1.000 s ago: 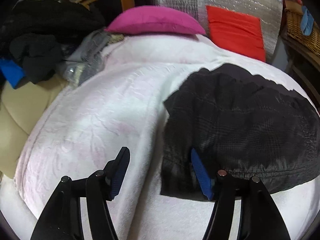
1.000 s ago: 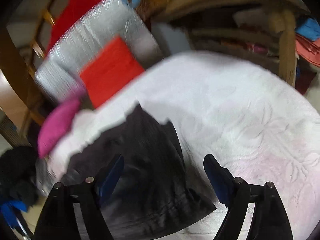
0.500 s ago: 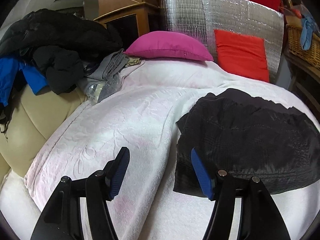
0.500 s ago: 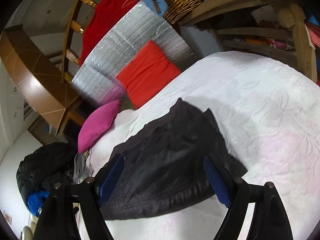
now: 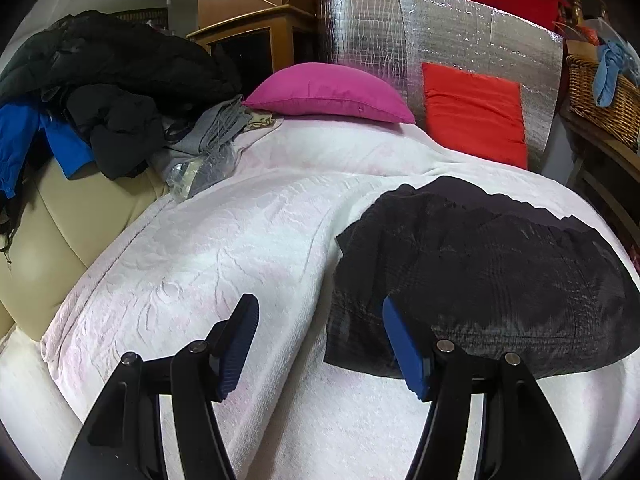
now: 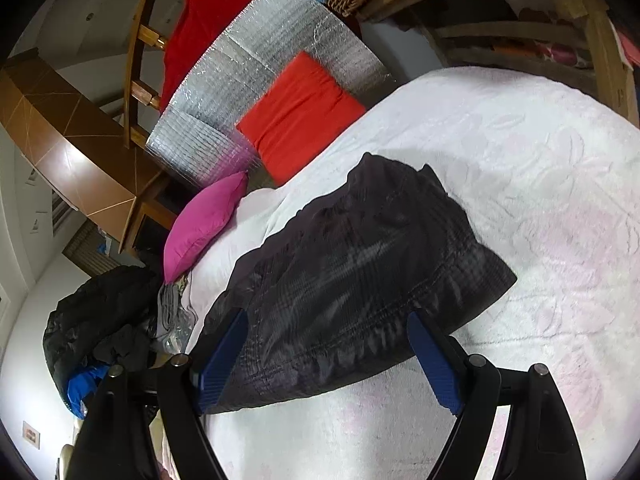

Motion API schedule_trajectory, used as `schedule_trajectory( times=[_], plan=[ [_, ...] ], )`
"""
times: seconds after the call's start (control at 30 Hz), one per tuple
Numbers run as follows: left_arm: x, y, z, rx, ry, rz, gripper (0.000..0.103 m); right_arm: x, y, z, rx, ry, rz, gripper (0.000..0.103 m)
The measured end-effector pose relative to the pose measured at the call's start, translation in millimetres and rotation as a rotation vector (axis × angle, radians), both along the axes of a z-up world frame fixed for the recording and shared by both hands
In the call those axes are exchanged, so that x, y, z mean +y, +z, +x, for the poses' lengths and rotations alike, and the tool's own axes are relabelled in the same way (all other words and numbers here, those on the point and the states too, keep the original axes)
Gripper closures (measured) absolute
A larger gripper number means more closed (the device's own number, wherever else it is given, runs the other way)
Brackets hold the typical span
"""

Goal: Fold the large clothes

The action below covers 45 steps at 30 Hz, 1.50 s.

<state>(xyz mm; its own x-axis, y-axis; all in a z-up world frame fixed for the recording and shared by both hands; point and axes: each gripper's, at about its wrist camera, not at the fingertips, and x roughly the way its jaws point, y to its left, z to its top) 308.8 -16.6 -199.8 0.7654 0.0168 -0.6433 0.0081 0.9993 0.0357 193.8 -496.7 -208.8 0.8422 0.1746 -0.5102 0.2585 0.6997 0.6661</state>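
A black folded garment (image 5: 480,276) lies flat on the white textured bedspread (image 5: 224,256). In the left wrist view my left gripper (image 5: 318,344) hovers open over the bedspread at the garment's near left corner, nothing between its blue pads. In the right wrist view the same garment (image 6: 360,280) spreads out ahead, and my right gripper (image 6: 328,354) is open above its near edge, the pads clear of the cloth.
A pile of dark, blue and grey clothes (image 5: 108,112) sits on a beige seat at the left. A pink pillow (image 5: 328,94), a red cushion (image 5: 474,116) and a silver foil panel (image 5: 400,36) stand at the bed's far end. A wicker basket (image 5: 600,92) is on the right.
Both grippers drew back and rose from the black garment, which stays flat on the bed. The right wrist view swung, so the garment now lies centred ahead. Jaws unchanged.
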Motion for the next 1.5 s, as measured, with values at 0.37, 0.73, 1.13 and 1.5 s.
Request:
schedule_trajectory(
  times=[0.37, 0.73, 1.13, 1.5],
  plan=[
    [-11, -6, -3, 0.025, -0.018, 0.004, 0.037, 6, -17, 10, 0.065, 0.046, 0.015, 0.018],
    [-26, -14, -3, 0.070, -0.064, -0.012, 0.036, 8, -27, 14, 0.103, 0.086, 0.016, 0.018],
    [-32, -30, 5, 0.233, -0.179, -0.212, 0.022, 3, -36, 16, 0.131, 0.076, 0.067, 0.018],
    [-21, -60, 23, 0.448, -0.163, -0.473, 0.021, 7, -59, 26, 0.183, 0.098, 0.186, 0.018]
  ],
)
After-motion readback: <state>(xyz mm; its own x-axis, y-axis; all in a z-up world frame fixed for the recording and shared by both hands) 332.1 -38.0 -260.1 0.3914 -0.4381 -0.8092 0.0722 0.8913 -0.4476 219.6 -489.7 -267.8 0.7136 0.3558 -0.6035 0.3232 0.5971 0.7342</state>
